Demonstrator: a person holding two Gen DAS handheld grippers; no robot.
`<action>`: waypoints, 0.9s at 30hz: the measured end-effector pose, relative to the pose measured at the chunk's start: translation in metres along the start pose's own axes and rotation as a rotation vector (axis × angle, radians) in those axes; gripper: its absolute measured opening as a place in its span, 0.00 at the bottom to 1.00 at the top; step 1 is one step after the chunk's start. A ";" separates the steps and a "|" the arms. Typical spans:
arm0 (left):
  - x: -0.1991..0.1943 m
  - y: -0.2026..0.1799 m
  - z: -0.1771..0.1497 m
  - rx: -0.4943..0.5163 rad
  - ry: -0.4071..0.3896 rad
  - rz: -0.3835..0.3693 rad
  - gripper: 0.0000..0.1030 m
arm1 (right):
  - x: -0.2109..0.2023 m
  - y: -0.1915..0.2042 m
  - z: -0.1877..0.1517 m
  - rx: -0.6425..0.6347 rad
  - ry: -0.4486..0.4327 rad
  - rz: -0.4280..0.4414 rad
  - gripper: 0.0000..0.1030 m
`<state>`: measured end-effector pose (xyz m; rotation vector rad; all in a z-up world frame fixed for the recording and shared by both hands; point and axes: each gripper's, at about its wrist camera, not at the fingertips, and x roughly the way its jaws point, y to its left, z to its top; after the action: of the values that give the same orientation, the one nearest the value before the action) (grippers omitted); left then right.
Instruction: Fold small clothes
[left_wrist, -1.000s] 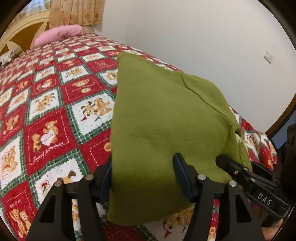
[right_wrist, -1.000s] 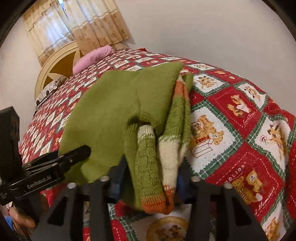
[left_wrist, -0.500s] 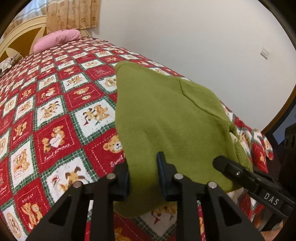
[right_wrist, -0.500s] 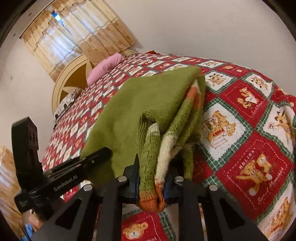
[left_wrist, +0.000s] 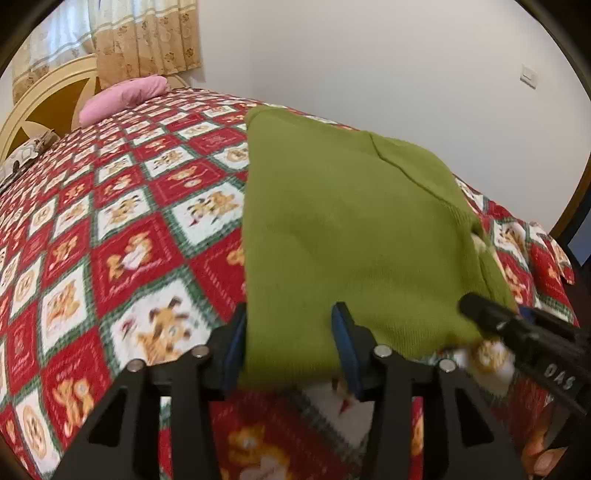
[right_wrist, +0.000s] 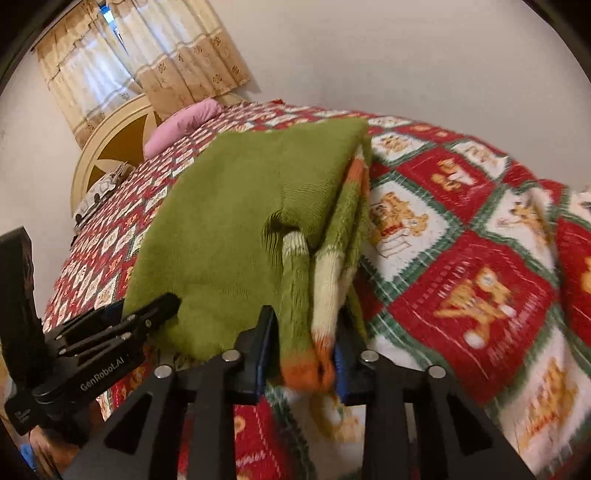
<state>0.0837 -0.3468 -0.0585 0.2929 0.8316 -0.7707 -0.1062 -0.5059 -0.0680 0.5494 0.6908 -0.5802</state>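
A green sweater (left_wrist: 354, 236) lies folded on the bed, over a red, white and green bedspread (left_wrist: 122, 236) printed with bears. Its near edge reaches the foot end of the bed, where both grippers meet it.

Left gripper (left_wrist: 291, 343): jaws stand partly apart, with the sweater's near hem lying between the blue pads. Whether the pads press the cloth cannot be told from this view; the frame is blurred.

Right gripper (right_wrist: 301, 350): jaws stand narrow, with the bunched sleeves (right_wrist: 314, 291) between them, showing cream and orange bands at the cuffs. The pads sit against the knit on both sides, so it appears to hold the sleeves.

The sleeves emerge from under a folded green flap on the sweater's right side. Each gripper appears in the other's view, the two side by side along the same near edge.

A pink pillow (right_wrist: 181, 123) rests at the head of the bed against a cream headboard (right_wrist: 110, 147). Patterned curtains (right_wrist: 159, 62) hang behind it.
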 end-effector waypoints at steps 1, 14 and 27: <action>-0.004 0.001 -0.005 0.002 -0.001 0.011 0.56 | -0.009 0.000 -0.004 -0.006 -0.018 -0.019 0.31; -0.066 0.000 -0.073 0.046 -0.032 0.069 0.72 | -0.085 0.035 -0.054 -0.077 -0.139 -0.187 0.57; -0.158 -0.011 -0.071 0.080 -0.268 0.147 1.00 | -0.183 0.073 -0.060 -0.126 -0.283 -0.125 0.70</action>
<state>-0.0310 -0.2397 0.0151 0.3109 0.5220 -0.6886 -0.1990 -0.3598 0.0434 0.2997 0.4913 -0.7104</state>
